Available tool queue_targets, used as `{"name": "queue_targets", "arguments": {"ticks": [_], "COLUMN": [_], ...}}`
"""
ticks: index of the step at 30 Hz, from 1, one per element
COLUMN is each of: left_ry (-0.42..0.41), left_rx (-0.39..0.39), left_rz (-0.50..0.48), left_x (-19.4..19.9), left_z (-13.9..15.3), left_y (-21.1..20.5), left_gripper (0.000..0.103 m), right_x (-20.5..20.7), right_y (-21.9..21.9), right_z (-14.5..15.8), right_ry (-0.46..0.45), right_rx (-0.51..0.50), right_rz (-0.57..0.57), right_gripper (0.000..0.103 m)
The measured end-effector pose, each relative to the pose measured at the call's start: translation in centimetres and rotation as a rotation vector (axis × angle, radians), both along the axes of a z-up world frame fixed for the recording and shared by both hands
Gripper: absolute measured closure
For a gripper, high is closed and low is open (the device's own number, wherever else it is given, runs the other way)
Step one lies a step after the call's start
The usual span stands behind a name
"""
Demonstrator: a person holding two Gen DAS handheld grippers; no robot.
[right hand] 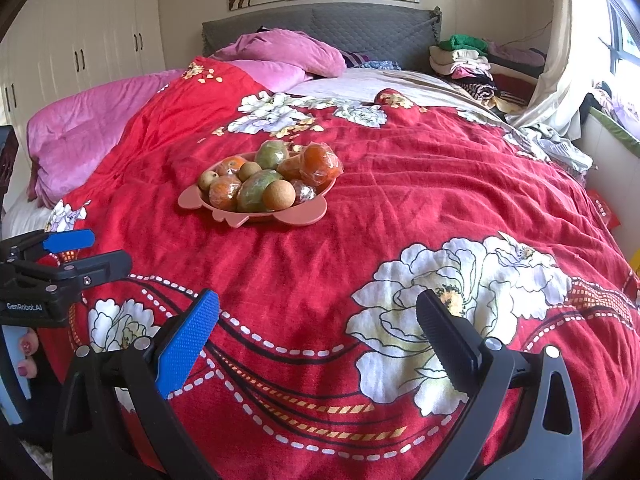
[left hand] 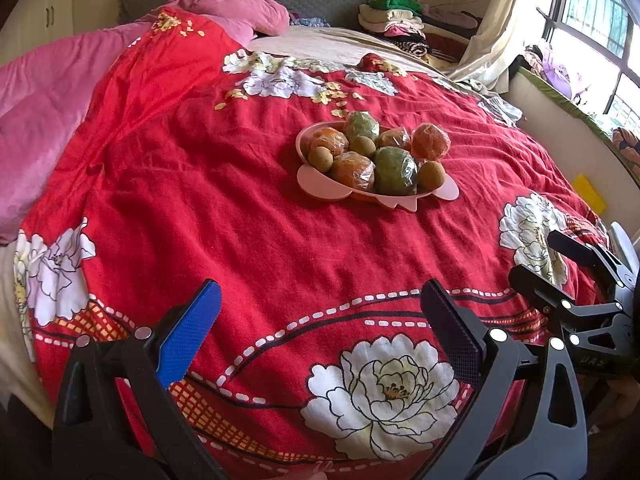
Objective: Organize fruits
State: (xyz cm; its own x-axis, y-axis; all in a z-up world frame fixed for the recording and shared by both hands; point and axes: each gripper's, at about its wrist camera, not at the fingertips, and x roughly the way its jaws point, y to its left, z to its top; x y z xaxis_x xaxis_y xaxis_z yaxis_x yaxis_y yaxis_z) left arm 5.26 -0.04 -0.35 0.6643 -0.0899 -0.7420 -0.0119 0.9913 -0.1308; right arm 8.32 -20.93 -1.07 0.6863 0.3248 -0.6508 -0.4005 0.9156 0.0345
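**Both grippers idle above bedspread; fruit plate ahead**

Nearest the cameras: the left gripper (left hand: 320, 320) is hovering over the foot end of the red floral bedspread (left hand: 248, 216), its jaws standing wide apart and gripping nothing. One finger is carrying a blue pad (left hand: 188, 332), the other a black pad (left hand: 452, 332). The right gripper (right hand: 318, 328) is hanging likewise above the bedspread, jaws spread, nothing between them. The two grippers are sitting side by side, near each other: each is showing at the edge of the other's view. A hand (right hand: 26, 356) is showing at the low left edge of the right wrist view, below the left gripper.

Middle distance: a pink plate (left hand: 320, 186) is resting on the bedspread, well apart from both grippers. The fruits are lying heaped on it: orange fruits in clear wrap (left hand: 354, 170), green wrapped fruits (left hand: 396, 172) and small round brown fruits (left hand: 320, 158). One wrapped orange fruit (left hand: 430, 141) is sitting at the plate's far right edge; I cannot tell if it is resting on the rim or beside it.

Far: pink quilt (left hand: 44, 120) lying at the left, a grey headboard (right hand: 360, 28) behind, folded clothes (right hand: 464, 64) stacking at the right.
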Motion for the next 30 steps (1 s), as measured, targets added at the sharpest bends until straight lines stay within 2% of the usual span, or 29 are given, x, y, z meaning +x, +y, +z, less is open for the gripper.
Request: {"name": "queue_targets", "arguments": {"ticks": [14,20,23,25,30], "left_ry": [0.006,0.019,0.024,-0.013,-0.015], "left_rx": [0.001,-0.041,-0.045,-0.068,-0.042], "left_rz": [-0.003,-0.014,0.012,0.014,0.029], "left_x": [0.1,0.2,0.2,0.0,0.9], "left_z": [0.0,0.0,0.1,0.6,0.7], "left_y": [0.0,0.2,0.4,0.7,1.5], "left_gripper": [0.009,0.009,0.01,0.01,0.009], "right_x": [0.0,0.0,0.0,0.0,0.4], "right_y": [-0.1,0.0,0.1,-0.3,-1.0], "right_z": [0.0,0.0,0.0,-0.1,-0.1], "right_ry": [0.001,0.0,0.0,0.001,0.001], "right_rx": [-0.001,0.0,-0.003,0.0,0.006], "right_rz": [-0.001,-0.001,-0.002,-0.005,-0.018], "right_gripper": [0.004,0.004,0.004,0.004,0.004]}}
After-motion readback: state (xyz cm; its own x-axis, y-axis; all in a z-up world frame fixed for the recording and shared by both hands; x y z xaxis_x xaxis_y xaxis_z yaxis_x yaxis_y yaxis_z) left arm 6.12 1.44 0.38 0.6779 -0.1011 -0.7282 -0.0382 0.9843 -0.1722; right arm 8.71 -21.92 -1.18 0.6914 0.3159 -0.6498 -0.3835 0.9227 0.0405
